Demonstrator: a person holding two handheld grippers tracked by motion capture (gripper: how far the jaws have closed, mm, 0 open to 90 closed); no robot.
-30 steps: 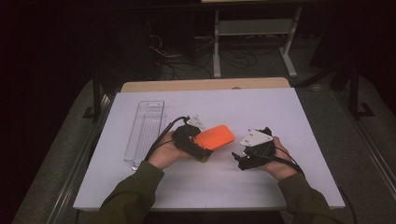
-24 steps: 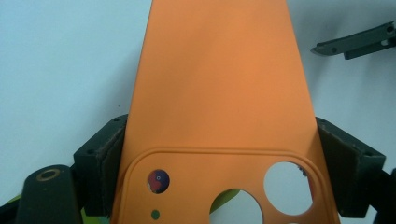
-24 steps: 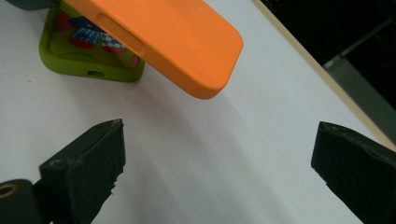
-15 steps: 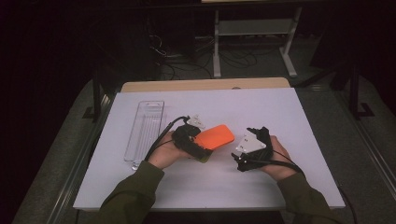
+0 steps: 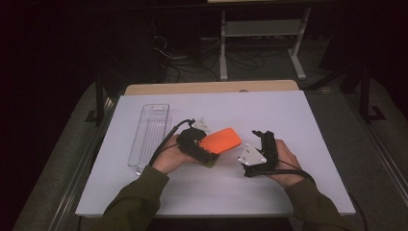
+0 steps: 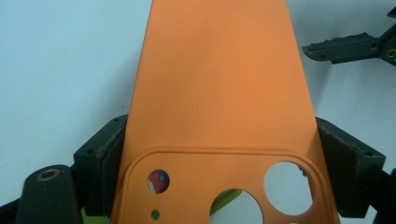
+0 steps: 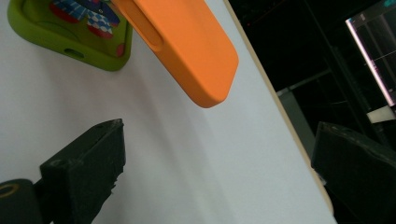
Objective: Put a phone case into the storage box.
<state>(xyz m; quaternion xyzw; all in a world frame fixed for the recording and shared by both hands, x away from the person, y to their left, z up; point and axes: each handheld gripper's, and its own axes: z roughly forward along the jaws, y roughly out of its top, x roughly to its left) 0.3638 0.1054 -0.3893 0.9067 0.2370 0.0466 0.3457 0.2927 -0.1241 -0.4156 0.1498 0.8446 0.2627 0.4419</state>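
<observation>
orange phone case (image 6: pixel 215 93): smooth matt, rubbery-looking plastic, between the left gripper's fingers (image 6: pixel 348 172) | green case (image 7: pixel 70 35): matt soft plastic, printed picture inside, beyond the right gripper's fingers (image 7: pixel 88 163) | finger pads: rough matt black | tray (image 5: pixel 149 134): clear glossy plastic | table (image 5: pixel 298 115): matt white sheet, wooden edge

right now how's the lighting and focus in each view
High view: lit white table, dark room behind, slightly soft. Left gripper view: orange phone case evenly lit, close, a bit soft. Right gripper view: claw jaws blurred near the lens, case end sharper.
</observation>
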